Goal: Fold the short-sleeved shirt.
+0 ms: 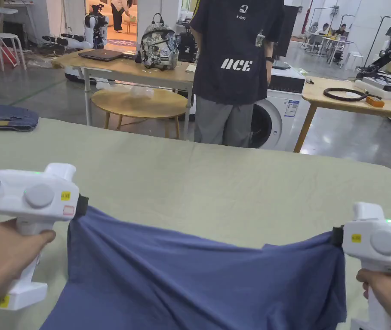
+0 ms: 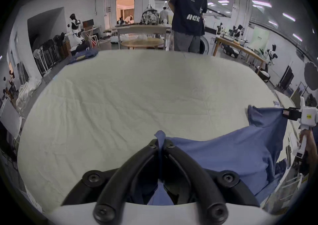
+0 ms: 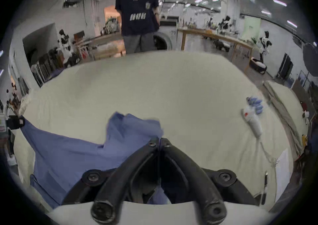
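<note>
A blue short-sleeved shirt (image 1: pixel 198 279) hangs stretched between both grippers above the near part of the pale green table (image 1: pixel 216 189). My left gripper (image 1: pixel 81 205) is shut on the shirt's left upper corner; in the left gripper view its jaws (image 2: pixel 160 144) pinch a fold of blue cloth (image 2: pixel 223 156). My right gripper (image 1: pixel 337 236) is shut on the right upper corner; in the right gripper view the jaws (image 3: pixel 159 143) meet on the shirt (image 3: pixel 72 151). The cloth sags in the middle between them. Its lower part runs out of the head view.
A person in a dark shirt (image 1: pixel 233 64) stands just past the table's far edge. Folded denim (image 1: pixel 3 118) lies at the table's far left corner. A white object with blue gloves (image 3: pixel 253 115) rests on the table's right side. Wooden tables and a washing machine (image 1: pixel 276 116) stand behind.
</note>
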Tool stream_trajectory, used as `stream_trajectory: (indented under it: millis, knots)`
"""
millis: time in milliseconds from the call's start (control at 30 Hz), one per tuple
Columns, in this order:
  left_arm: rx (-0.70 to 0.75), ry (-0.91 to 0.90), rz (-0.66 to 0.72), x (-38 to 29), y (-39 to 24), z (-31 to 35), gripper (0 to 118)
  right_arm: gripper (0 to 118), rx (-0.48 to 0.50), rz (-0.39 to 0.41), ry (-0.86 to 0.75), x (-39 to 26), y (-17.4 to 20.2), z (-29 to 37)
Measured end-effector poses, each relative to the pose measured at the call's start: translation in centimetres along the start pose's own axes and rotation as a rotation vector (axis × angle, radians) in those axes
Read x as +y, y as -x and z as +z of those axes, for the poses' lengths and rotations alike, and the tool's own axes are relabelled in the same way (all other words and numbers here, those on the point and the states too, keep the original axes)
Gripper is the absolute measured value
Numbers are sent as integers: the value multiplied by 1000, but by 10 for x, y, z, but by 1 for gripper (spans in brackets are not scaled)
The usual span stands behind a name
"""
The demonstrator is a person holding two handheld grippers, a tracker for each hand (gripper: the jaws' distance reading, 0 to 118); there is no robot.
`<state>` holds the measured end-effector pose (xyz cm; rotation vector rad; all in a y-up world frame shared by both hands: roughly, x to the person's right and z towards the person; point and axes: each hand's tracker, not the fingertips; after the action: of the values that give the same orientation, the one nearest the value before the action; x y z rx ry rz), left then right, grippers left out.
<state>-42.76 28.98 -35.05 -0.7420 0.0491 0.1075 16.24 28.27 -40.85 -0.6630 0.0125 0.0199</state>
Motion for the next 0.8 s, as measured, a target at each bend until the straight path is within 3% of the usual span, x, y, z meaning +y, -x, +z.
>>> stream_trajectory:
  millis: [133,400,800]
  knots:
    - [9,-61,5,20,7,27,0,0,-11,-7,-99,21,-6,37]
    - [39,-204,7,85,12,89,0,0,-46,68,-321,81,13,110]
    - [101,-370,-12,183,5,146,0,0,-139,41,-515,189,35,144]
